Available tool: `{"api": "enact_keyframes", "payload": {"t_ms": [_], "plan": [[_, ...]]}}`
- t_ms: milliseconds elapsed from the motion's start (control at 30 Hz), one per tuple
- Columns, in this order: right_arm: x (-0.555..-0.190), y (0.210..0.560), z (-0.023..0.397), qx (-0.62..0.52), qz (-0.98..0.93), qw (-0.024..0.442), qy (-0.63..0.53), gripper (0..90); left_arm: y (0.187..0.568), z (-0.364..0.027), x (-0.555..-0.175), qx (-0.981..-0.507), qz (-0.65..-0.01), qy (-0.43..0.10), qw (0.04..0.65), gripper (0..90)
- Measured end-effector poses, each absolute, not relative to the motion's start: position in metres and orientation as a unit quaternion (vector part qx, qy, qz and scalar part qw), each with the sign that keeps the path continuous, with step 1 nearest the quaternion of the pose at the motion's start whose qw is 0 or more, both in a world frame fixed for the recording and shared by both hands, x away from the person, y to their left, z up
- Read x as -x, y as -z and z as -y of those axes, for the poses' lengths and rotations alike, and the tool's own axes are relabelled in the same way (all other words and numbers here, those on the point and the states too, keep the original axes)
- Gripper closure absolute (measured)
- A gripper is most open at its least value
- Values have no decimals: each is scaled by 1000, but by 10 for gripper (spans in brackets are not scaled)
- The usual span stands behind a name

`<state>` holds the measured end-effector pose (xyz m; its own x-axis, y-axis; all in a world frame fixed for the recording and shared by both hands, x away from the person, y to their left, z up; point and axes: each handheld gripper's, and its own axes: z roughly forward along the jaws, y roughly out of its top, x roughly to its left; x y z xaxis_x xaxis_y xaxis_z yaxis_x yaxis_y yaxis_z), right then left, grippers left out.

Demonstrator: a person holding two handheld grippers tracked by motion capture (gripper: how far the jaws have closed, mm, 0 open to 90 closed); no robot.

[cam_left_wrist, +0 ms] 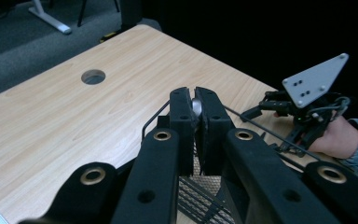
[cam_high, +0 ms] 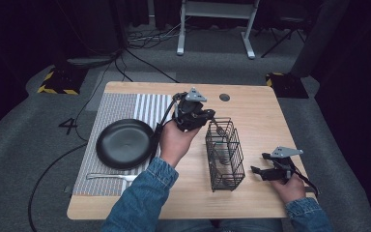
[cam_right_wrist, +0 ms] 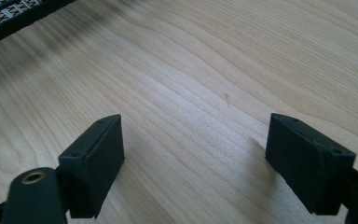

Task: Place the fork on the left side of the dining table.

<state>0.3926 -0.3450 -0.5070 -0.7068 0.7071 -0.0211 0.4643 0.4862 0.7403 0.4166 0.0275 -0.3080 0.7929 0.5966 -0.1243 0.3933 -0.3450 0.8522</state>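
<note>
High view shows me the wooden table point(cam_high: 261, 116) with a black wire basket point(cam_high: 224, 154) standing upright near its middle. My left gripper point(cam_high: 207, 117) hangs over the basket's far end, its jaws pinched narrow on a silver utensil point(cam_high: 218, 129) that slants down into the basket; I cannot tell which kind it is. In the left gripper view the same left gripper point(cam_left_wrist: 196, 109) has a sliver of shiny metal point(cam_left_wrist: 196, 106) between its pads. To the left lies a black plate point(cam_high: 124, 143) on a striped placemat point(cam_high: 121, 108), with a fork point(cam_high: 111, 177) just in front of the plate. My right gripper point(cam_high: 260, 163) rests low on the table, right of the basket and apart from it, jaws spread wide over bare wood.
</note>
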Motion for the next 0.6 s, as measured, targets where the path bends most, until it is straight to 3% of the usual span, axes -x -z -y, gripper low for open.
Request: {"api": "enact_keyframes", "payload": {"t_ms": [600], "plan": [[-393, 507, 345, -346, -846, 164, -370, 196, 270, -60, -400, -790, -309, -118, 516, 864]]}}
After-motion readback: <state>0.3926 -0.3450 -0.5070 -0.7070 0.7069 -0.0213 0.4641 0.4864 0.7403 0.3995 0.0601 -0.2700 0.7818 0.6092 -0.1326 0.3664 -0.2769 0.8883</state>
